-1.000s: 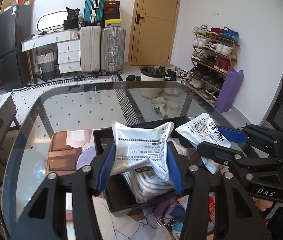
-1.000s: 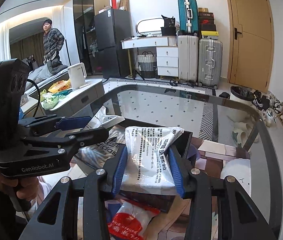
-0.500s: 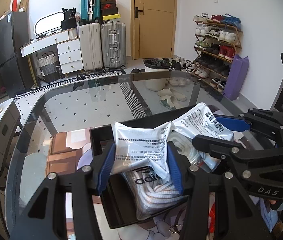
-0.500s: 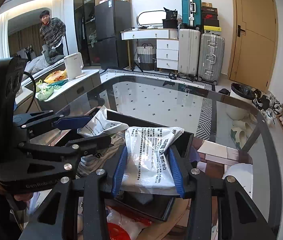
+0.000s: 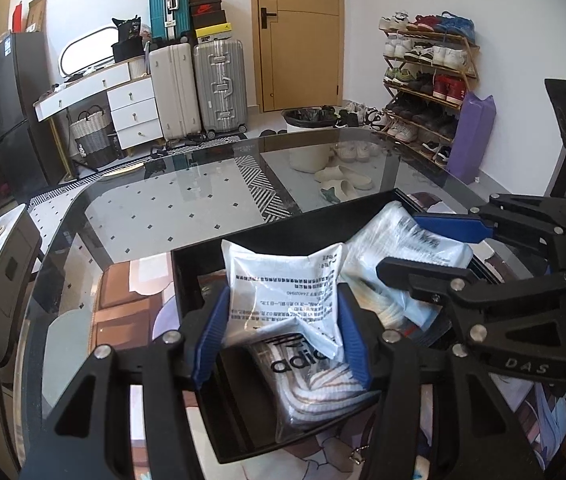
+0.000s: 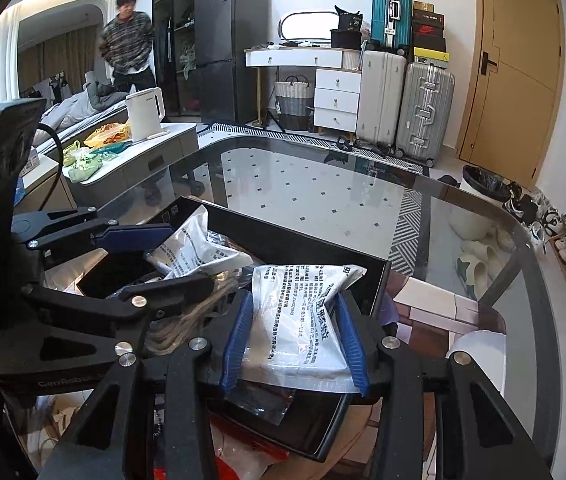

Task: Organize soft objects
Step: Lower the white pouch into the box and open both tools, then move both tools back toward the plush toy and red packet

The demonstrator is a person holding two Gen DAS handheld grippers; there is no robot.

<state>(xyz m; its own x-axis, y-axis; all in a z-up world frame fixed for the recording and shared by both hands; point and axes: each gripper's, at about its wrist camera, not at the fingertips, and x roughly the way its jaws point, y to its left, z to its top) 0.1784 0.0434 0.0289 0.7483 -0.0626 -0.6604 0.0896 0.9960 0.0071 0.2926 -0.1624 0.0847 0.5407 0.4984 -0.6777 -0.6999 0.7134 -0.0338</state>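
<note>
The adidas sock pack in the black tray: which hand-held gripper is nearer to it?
Left. The left hand-held gripper holds its white pouch directly over the adidas sock pack; the right hand-held gripper holds another pouch toward the black tray's other end.

My left jaws clamp a white printed pouch (image 5: pixel 283 284), crumpled, upright, above the black tray (image 5: pixel 243 240). My right jaws clamp a second white printed pouch (image 6: pixel 303 320), tilted, over the tray's right side. Beneath the first pouch, a clear bag of striped socks (image 5: pixel 315 392) with a black logo lies flat in the tray.
</note>
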